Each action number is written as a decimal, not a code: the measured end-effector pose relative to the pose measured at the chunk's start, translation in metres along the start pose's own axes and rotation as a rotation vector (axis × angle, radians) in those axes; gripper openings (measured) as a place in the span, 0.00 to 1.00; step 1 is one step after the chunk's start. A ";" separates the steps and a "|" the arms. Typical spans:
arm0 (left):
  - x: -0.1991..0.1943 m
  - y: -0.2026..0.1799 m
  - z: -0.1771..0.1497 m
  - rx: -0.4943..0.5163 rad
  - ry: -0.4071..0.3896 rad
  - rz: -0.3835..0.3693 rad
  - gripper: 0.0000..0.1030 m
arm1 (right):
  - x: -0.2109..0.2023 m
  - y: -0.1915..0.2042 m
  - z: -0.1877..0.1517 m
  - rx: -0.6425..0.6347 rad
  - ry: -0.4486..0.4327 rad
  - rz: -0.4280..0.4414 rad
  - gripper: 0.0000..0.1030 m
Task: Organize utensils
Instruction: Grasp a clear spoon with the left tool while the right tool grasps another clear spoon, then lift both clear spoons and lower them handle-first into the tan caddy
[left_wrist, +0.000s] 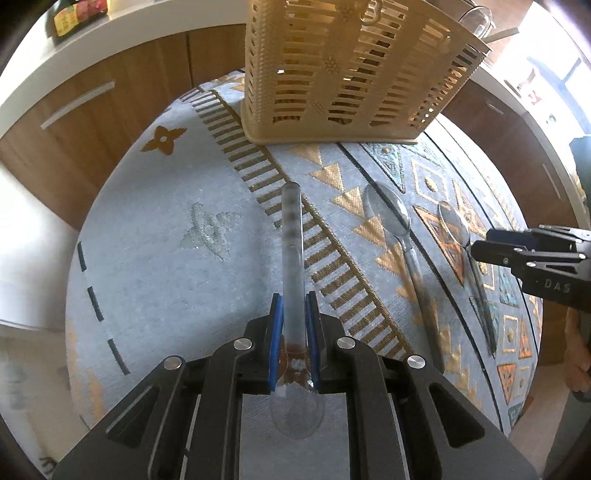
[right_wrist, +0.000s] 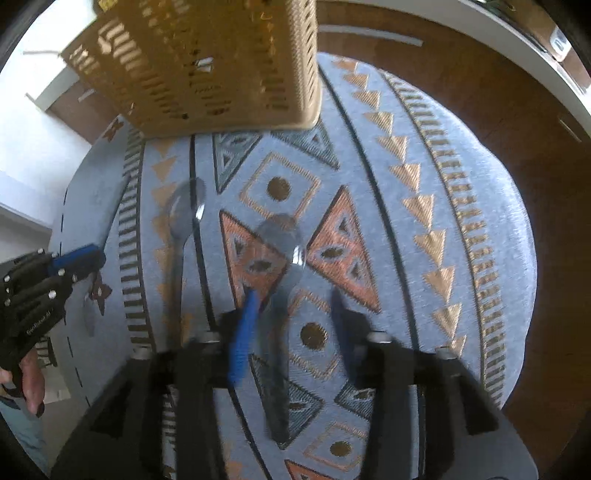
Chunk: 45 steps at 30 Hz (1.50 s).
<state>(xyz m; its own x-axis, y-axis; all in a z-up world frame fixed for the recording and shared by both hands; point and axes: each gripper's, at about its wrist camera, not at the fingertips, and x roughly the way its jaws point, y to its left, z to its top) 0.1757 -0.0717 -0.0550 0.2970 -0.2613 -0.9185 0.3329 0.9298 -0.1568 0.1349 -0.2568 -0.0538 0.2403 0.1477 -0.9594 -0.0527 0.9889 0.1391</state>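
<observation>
Left tool (left_wrist: 294, 332): clamped on a clear plastic spoon (left_wrist: 293, 258) at the neck, just above the bowl; the handle points ahead toward the basket. Bowl sits behind the pads, smeared with brown residue.

Right tool (right_wrist: 295, 332): jaws part-way apart, straddling the handle of a second clear spoon (right_wrist: 280, 280) that lies flat on the patterned cloth (right_wrist: 406, 258) covering the desk. The pads do not appear to press it; the view is blurred.

A third clear spoon (right_wrist: 181, 236) lies just beside it, untouched.

Handling, as a judgement: these spoons look light, thin, stiff and slick. Hard to see against the pattern. Take yours mid-handle, across the narrow width; it may skate on the cloth.

Basket (left_wrist: 343, 70): tan slatted plastic, upright on the cloth beyond the spoons. Through the slats you cannot tell what it holds.
</observation>
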 end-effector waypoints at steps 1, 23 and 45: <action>-0.001 0.001 0.000 0.002 -0.001 -0.002 0.10 | 0.000 -0.001 0.001 0.006 0.003 0.003 0.40; -0.026 0.004 -0.009 -0.012 -0.132 -0.056 0.10 | -0.009 0.010 -0.004 -0.052 -0.064 0.119 0.10; -0.193 -0.038 0.030 0.002 -0.920 -0.290 0.10 | -0.204 0.027 -0.007 -0.146 -0.938 0.244 0.10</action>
<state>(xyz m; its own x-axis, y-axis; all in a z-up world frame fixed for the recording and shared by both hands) 0.1329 -0.0643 0.1394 0.7879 -0.5825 -0.2001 0.5051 0.7970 -0.3313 0.0782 -0.2601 0.1440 0.8763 0.3642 -0.3153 -0.3077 0.9268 0.2155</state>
